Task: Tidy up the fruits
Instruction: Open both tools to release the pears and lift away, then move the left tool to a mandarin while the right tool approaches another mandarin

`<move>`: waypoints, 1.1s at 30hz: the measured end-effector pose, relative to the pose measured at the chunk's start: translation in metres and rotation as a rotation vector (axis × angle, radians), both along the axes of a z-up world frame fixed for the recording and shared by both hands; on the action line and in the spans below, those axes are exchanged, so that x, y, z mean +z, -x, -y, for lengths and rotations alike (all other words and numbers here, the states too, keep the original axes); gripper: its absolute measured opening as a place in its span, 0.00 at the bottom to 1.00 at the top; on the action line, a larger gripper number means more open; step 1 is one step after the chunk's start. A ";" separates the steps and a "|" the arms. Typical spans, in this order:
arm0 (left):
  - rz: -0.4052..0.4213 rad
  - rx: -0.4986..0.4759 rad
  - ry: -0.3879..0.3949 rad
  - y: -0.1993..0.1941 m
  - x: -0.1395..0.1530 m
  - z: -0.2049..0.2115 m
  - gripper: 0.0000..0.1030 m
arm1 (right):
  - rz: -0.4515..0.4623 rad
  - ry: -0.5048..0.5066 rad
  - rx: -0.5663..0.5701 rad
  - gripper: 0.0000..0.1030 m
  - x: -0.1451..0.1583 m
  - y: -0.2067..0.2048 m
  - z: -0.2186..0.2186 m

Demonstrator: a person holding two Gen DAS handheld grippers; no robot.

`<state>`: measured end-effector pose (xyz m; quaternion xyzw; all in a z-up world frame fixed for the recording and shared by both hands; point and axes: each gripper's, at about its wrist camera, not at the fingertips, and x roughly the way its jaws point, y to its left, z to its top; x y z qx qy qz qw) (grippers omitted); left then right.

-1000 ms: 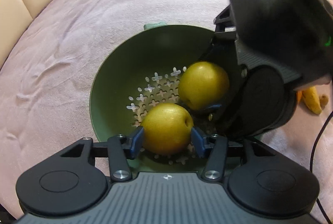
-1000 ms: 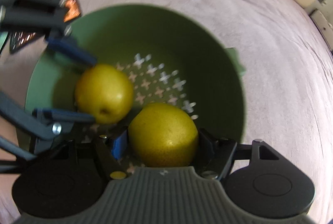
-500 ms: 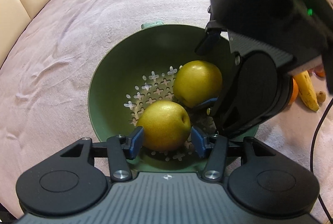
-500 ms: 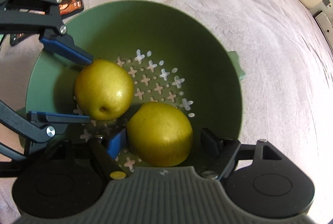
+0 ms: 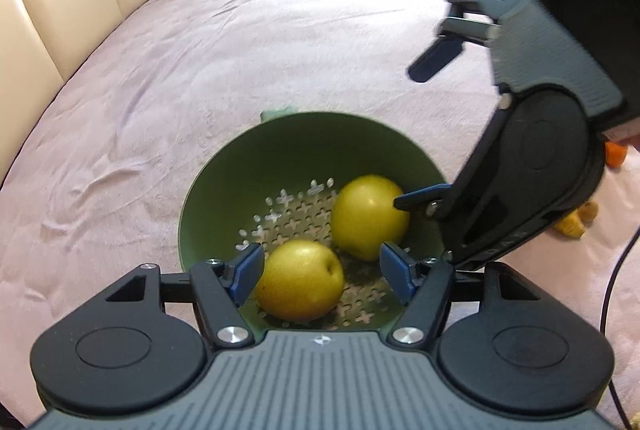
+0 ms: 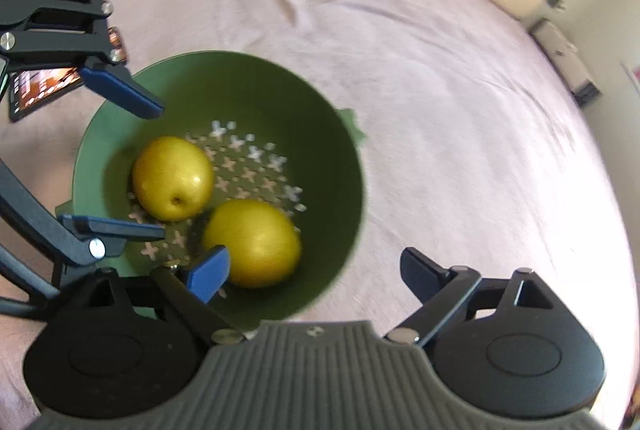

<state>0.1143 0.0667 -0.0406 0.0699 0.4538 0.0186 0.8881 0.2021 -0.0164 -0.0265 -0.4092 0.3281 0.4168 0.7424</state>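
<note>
Your left gripper (image 5: 322, 276) stands with its jaws spread; they have just been opening, and the nearer yellow pear (image 5: 300, 280) sits between the blue pads (image 5: 248, 272) without either pad pressing on it. Your right gripper (image 6: 316, 270) is likewise spread, its jaws having just been opening, and nothing is between them now; the second yellow pear (image 6: 252, 242) lies just beside its left pad. Both pears rest on the perforated floor of the green colander (image 5: 224, 190), touching or nearly touching each other, and the colander stands on the pink bedspread (image 5: 200, 70). Treat the release as done but not yet secured. Hazard one: the left pads flank the nearer pear closely, so a sideways drift as you withdraw could nudge it into its neighbour and set both rolling. Hazard two: the two grippers crowd the same rim, and the right gripper's lower finger reaches over the bowl in the left wrist view; crossing paths could knock the tools together or catch the rim. Hazard three: the bedspread is soft and wrinkled, so a bump on the rim could tilt the colander. More fruit (image 5: 576, 222) lies beyond the right gripper; its kind cannot be told with certainty.
</note>
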 end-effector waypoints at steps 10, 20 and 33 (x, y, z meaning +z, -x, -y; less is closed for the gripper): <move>0.071 -0.067 0.065 0.010 0.014 0.022 0.78 | 0.039 -0.174 -0.345 0.86 0.019 0.030 0.072; 0.086 -0.114 0.178 0.017 0.017 0.043 0.78 | 0.028 -0.225 -0.735 0.86 0.015 0.069 0.138; 0.054 -0.159 0.233 0.025 0.000 0.079 0.77 | -0.015 -0.332 -1.157 0.86 -0.008 0.106 0.199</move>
